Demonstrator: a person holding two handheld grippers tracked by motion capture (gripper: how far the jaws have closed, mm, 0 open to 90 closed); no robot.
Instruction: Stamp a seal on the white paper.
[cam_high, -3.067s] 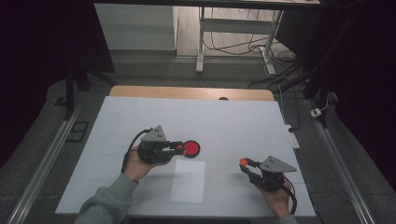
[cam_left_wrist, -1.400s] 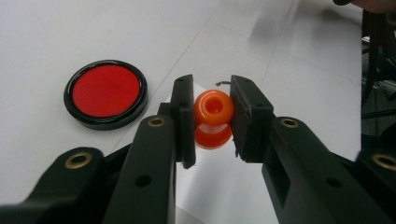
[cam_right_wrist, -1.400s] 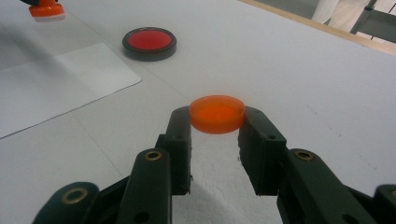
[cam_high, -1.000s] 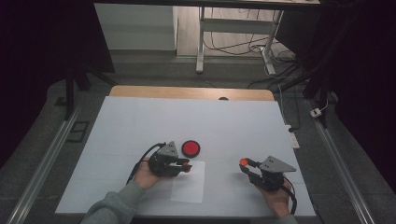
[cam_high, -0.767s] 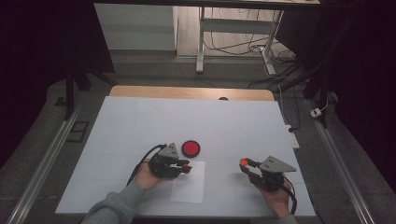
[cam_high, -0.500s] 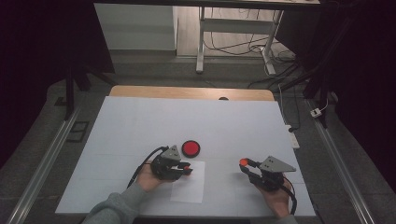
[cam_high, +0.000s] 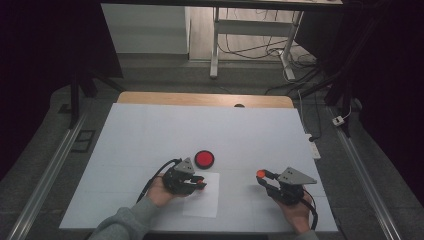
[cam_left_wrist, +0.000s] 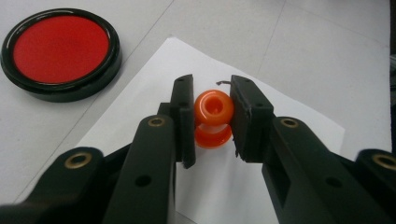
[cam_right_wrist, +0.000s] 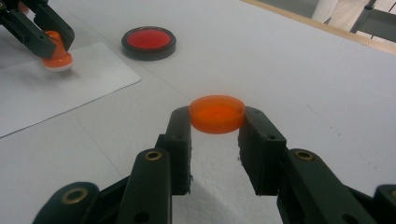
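Left tongs (cam_left_wrist: 212, 123) are clamped on a small orange stamp (cam_left_wrist: 213, 119), pads bearing on its narrow waist; right tongs (cam_right_wrist: 215, 128) grip a flat orange cap (cam_right_wrist: 217, 113) by its rim and hold it off to the right, well apart from the work. Stamp's long axis stands roughly upright, knob up and face down, at or just above the white paper sheet (cam_high: 202, 194) near the table's (cam_high: 150, 130) front edge; whether the face is touching cannot be told. Ink pad (cam_high: 204, 159), a round black tin with a red matte centre, sits just beyond the sheet's far left corner, nearer the left hand (cam_high: 159, 191). Judgement: the coming move is a straight press down. Stamp and cap look like smooth moulded plastic; the sheet is thin, flat and loose on the pale table.
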